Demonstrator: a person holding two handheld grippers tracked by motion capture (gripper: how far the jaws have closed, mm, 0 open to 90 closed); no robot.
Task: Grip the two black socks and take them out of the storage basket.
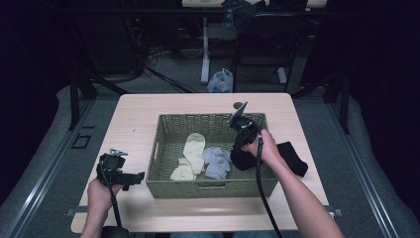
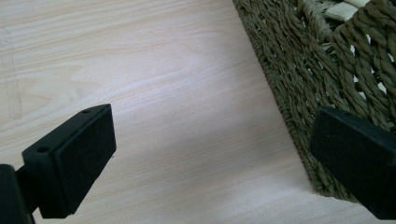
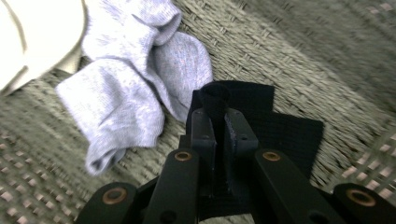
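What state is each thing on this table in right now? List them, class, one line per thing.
Basket: upright on the table, holding socks.
Cream socks: lying loose in the basket.
Grey socks: bunched in the basket.
Black sock: pinched in the right gripper, over the basket floor.
Second black sock: lying on the table, outside the basket.
Left gripper: open, empty.

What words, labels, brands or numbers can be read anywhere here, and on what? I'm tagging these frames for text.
None: no readable text in any view.
The woven basket, the cream, grey and black socks, both grippers and the wooden table bear no visible print.
The white bag on the floor beyond is too small and dim to tell.
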